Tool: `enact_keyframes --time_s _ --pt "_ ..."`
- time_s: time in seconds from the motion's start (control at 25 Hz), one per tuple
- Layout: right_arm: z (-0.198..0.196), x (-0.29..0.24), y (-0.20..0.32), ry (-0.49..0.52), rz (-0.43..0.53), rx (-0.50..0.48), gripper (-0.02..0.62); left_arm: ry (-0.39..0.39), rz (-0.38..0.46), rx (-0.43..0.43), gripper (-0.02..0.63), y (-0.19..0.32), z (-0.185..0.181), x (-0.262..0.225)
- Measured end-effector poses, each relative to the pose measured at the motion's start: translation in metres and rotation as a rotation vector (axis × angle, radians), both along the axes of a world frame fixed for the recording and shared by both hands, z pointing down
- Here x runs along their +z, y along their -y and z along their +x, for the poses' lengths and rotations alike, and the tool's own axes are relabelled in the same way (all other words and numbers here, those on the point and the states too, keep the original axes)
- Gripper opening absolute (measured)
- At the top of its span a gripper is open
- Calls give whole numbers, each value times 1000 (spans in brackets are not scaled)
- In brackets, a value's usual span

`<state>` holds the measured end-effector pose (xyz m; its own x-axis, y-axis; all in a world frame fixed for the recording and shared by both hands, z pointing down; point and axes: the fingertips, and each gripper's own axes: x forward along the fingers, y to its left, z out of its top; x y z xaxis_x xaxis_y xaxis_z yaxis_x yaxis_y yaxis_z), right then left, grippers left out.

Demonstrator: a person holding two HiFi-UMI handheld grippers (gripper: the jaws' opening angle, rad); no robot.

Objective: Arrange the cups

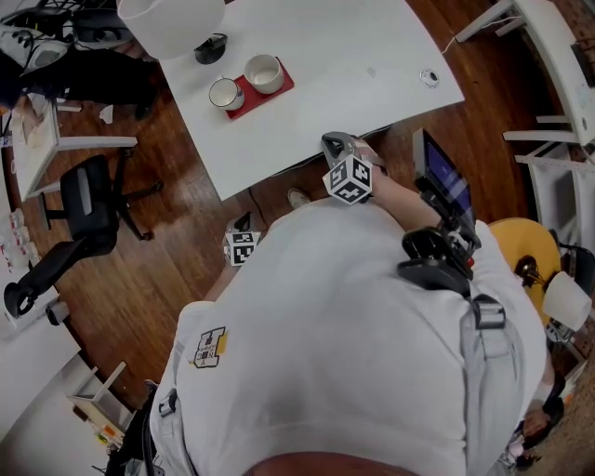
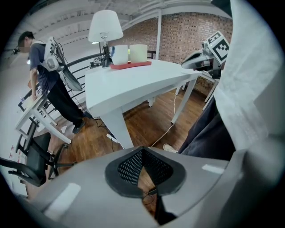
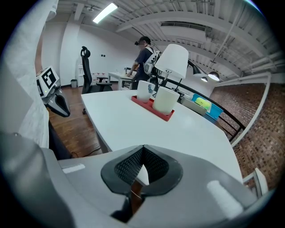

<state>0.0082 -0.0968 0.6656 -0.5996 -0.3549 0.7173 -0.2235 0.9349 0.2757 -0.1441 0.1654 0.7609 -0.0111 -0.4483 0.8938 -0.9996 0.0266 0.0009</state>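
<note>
Two cups stand on a red tray (image 1: 284, 85) twd the table's (image 1: 353, 56) far-left corner, near the left edge. The white cup (image 1: 225, 93) w/ dark rim is at the tray end closest to that edge, and the cream cup (image 1: 264, 72) is just beside it twd the table's middle. Both are upright, mouths up; can't tell if they touch. A lamp (image 1: 172, 23) stands at the same corner, behind the tray. A small round item (image 1: 429, 77) lies by the right edge, well apart from the cups.

My left gripper (image 2: 142, 167) has its jaws fully together w/ nothing btwn the pads; I see only wood floor (image 1: 186, 242) past them. It hangs off the table, short of the near-left corner, angled down. My right gripper (image 3: 142, 168) is also closed tight, nothing held. It's at the table's near edge, approx midway along, pointing across the top twd the tray. Both grippers are well apart from the cups. Another person (image 3: 144, 51) stands beyond the far edge, in the bkgd.
</note>
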Motion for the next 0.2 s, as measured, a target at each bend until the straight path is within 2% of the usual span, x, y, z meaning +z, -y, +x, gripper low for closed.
enact_keyframes --time_s 0.2 --pt "-1 -1 2 3 8 -2 0 2 -3 -4 0 -2 1 1"
